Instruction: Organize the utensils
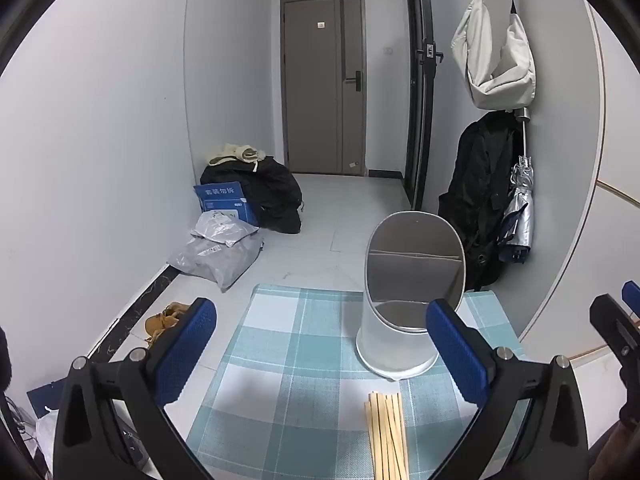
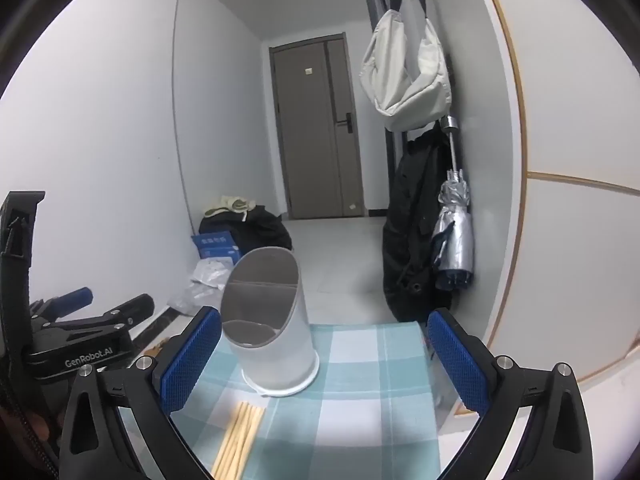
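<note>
Chopsticks (image 1: 386, 436) in a loose bundle, nearest of all, flat on the checked cloth (image 1: 288, 360), ends toward the holder. Seen from the left wrist between the spread blue pads, closer to the right-hand one; from the right wrist (image 2: 238, 436) low and just inside the left-hand pad. Touched by neither tool.

Left gripper (image 1: 320, 344) spread wide, holding nothing, pads (image 1: 184, 352) well apart above the cloth. Right gripper (image 2: 324, 356) likewise wide apart and bare, hanging over the same cloth (image 2: 360, 360). Also caught by the other camera: left gripper at the left edge of the right wrist view (image 2: 84, 320), a black and blue piece of the right gripper at the right edge of the left wrist view (image 1: 616, 320).

Just past the chopsticks, upright on the cloth: white holder (image 1: 404, 320) with a slanted rim and a grey divided inside, compartments with nothing visible in them. Same holder (image 2: 268, 320) left of centre in the right wrist view, near the chopstick tips but apart from them.

Beyond the table edge, pale tiled floor. On the left by the wall, brown shoes (image 1: 164, 320), grey parcels (image 1: 220, 252), blue box (image 1: 224, 200), black heap of clothing (image 1: 268, 196). On the right wall, black coat (image 2: 412, 232), folded silver umbrella (image 2: 456, 236), pale bag (image 2: 404, 68) hung above. Farthest back, closed grey door (image 1: 324, 84).
</note>
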